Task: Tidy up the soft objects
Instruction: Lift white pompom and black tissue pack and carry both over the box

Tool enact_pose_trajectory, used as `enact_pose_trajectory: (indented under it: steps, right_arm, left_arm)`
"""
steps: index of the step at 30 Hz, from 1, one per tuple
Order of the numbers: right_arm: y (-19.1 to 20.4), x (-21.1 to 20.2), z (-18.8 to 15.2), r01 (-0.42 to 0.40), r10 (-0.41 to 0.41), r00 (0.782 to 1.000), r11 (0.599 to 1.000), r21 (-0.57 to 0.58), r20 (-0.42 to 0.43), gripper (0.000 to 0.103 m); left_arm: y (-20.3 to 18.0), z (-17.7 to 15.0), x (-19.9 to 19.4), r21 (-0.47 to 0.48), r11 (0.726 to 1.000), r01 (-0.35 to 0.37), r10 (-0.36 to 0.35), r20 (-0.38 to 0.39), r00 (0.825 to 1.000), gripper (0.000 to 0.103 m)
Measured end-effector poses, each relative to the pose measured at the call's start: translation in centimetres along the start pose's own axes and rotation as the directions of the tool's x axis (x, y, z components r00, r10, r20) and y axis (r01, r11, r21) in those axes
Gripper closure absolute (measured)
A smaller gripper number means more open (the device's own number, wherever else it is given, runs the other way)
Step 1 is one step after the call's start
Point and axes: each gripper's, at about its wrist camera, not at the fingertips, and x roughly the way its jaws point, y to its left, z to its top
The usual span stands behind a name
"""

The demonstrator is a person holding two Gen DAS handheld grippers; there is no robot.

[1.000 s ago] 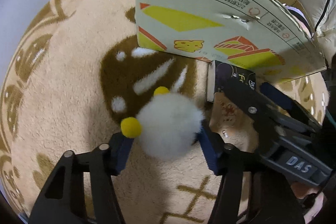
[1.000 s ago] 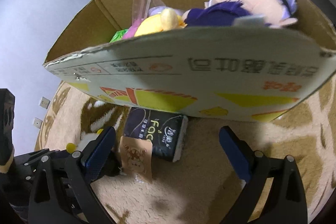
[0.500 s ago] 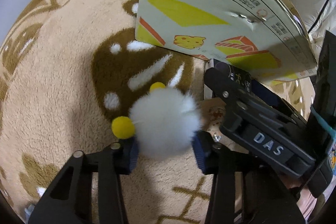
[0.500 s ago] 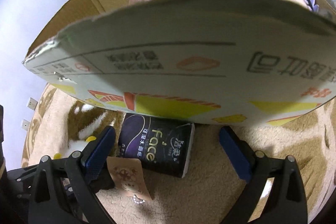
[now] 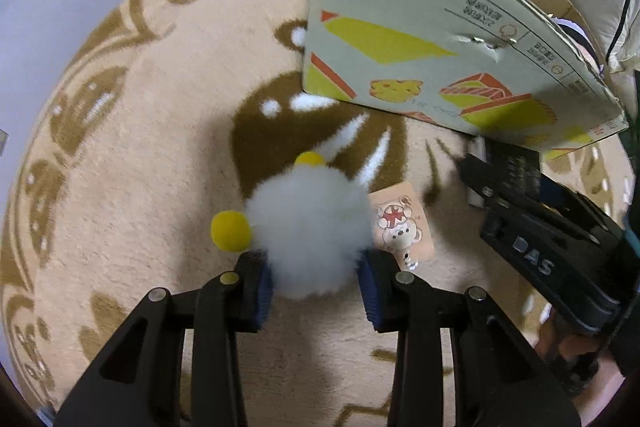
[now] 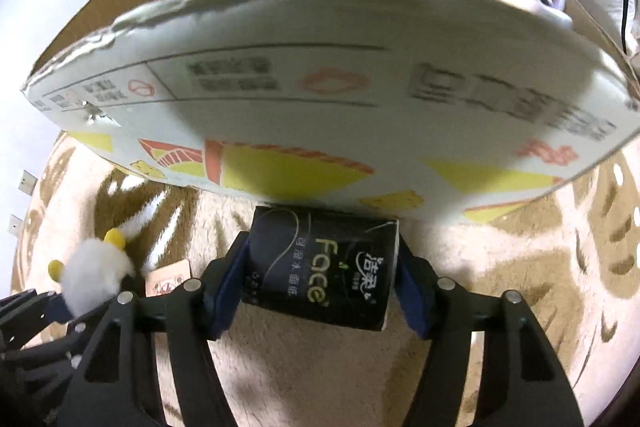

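That white fluffy toy (image 5: 310, 231) weighs next to nothing and squishes flat, so my left gripper (image 5: 316, 285) is pinched across its middle. It sits on the rug (image 5: 132, 155), off the box's (image 5: 432, 47) left corner. My right gripper (image 6: 316, 293) has just been closing on the tissue pack (image 6: 320, 269), soft but blocky, tucked against the box's front wall.

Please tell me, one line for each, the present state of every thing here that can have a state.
left gripper: shut on the white pompom.
right gripper: jaws just closing, pads against the black tissue pack.
cardboard box: open on top, holding soft toys.
small card: lying flat on the rug.
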Motion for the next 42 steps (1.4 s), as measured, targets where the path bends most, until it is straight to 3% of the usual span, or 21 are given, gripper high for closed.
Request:
enact_pose_trajectory:
  steps: [5,10,17,23,33,42]
  right_arm:
    - [-0.3,-1.5,-0.3,-0.026,0.026,0.999,1.0,-0.003,0.032,0.034]
    - [0.5,-4.4,-0.5,-0.008,0.014,0.994,0.999,-0.054,0.106,0.034]
    - [0.7,-8.7,-0.8,-0.008,0.023,0.975,0.998,-0.068,0.221,0.034]
    - [-2.7,-11.9,-1.0,-0.017,0.03,0.954,0.999,-0.048,0.297,0.034]
    - [-4.5,-17.1,-0.8,-0.006,0.029,0.86,0.999,-0.046,0.51,0.034]
    - [-4.3,-19.6,0.4,-0.027,0.073,0.805,0.996,-0.086,0.588,0.034]
  left_arm:
    - [0.0,0.0,-1.3,0.001,0.999,-0.047,0.046,0.041,0.998,0.068]
    - [-2.8,-0.1,-3.1,0.006,0.997,-0.083,0.081,0.114,0.99,0.068]
    - [-4.7,-0.5,-7.6,0.031,0.992,-0.124,0.11,0.277,0.954,0.068]
    - [-5.0,-0.2,-11.3,0.019,0.991,-0.131,0.107,0.467,0.878,0.068]
    - [-6.9,0.0,-15.1,0.055,0.982,-0.18,0.108,0.622,0.776,0.068]
    - [-8.2,1.2,-18.3,0.072,0.972,-0.223,0.098,0.741,0.665,0.068]
